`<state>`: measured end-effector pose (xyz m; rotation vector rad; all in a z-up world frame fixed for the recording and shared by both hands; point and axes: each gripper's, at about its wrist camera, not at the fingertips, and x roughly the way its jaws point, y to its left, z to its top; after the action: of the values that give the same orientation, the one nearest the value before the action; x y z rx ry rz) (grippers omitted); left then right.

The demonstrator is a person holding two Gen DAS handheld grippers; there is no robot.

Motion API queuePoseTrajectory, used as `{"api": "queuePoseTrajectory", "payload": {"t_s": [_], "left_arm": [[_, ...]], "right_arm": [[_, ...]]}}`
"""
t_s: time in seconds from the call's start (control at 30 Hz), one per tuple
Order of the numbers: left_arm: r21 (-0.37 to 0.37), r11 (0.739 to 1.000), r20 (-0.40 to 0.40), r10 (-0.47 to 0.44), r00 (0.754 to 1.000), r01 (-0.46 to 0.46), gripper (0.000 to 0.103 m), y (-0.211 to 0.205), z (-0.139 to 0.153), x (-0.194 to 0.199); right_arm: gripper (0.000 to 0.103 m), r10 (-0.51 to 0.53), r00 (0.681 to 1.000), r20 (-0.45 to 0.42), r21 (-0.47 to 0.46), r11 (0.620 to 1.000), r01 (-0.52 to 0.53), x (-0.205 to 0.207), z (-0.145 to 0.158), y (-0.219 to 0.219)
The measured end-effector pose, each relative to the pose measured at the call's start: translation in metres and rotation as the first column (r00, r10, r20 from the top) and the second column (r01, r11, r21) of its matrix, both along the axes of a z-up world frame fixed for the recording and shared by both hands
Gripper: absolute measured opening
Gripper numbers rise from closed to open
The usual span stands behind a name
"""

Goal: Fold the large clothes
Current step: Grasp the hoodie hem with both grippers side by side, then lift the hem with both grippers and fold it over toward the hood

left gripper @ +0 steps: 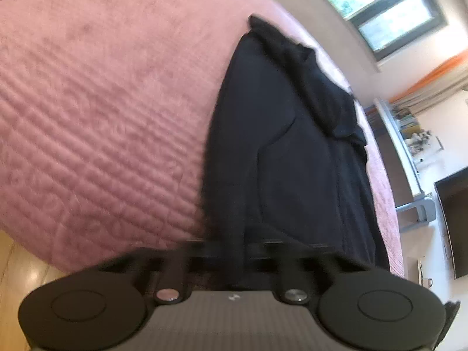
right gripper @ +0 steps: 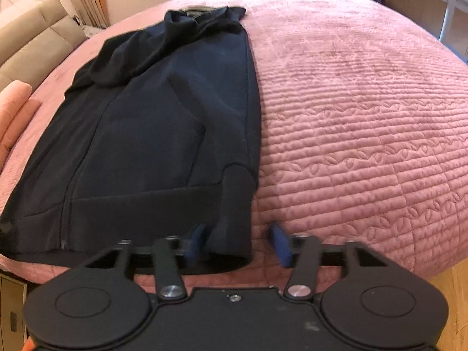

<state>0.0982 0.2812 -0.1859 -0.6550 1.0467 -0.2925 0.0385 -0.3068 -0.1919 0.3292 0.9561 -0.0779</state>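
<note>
A black zip-up hoodie point(right gripper: 152, 134) lies flat on a pink quilted bedspread point(right gripper: 365, 117), hood at the far end and hem near the bed's front edge. In the right wrist view my right gripper point(right gripper: 238, 242) stands open at the hem's right corner. Its blue fingertips point(right gripper: 279, 242) straddle the sleeve cuff point(right gripper: 234, 204), and the right pad is clear of the cloth. In the left wrist view the hoodie point(left gripper: 292, 146) stretches away along the bed point(left gripper: 102, 102). My left gripper point(left gripper: 222, 251) is blurred, its jaws together on dark cloth at the near hem; the fingertips are hidden.
A beige padded headboard point(right gripper: 35, 38) and a pink pillow point(right gripper: 14, 102) lie left of the hoodie. A window point(left gripper: 395, 14), a white shelf point(left gripper: 409, 146) and a dark screen point(left gripper: 453, 219) stand beyond the bed. Wooden floor point(right gripper: 447, 292) shows below the bed's front edge.
</note>
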Motion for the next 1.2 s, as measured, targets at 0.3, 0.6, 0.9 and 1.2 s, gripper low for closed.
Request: {"api": "queuePoseTrajectory", "payload": {"t_s": [0.3,0.6,0.9,1.2], "left_arm": [[-0.125,0.992,0.175,0.043,0.984,-0.021,0.005,0.010,0.058,0.003],[-0.194,0.976,0.191,-0.063,0.980,0.101,0.005,-0.011,0.007,0.079],[-0.216,0.968,0.136,-0.098,0.986,0.126,0.006,-0.031,0.039,0.148],[-0.165,0.980,0.337,-0.050,0.940,0.111,0.006,-0.053,0.136,0.308]], "right_arm": [[0.007,-0.038,0.988,0.149,0.078,0.997,0.027,-0.003,0.053,-0.017],[0.007,-0.033,0.995,0.092,0.194,0.981,0.014,0.043,0.001,-0.029],[0.007,-0.109,0.994,-0.005,0.261,0.959,0.107,0.115,0.059,-0.050],[0.007,-0.148,0.957,0.250,0.211,0.973,0.096,0.293,0.130,-0.084]]}}
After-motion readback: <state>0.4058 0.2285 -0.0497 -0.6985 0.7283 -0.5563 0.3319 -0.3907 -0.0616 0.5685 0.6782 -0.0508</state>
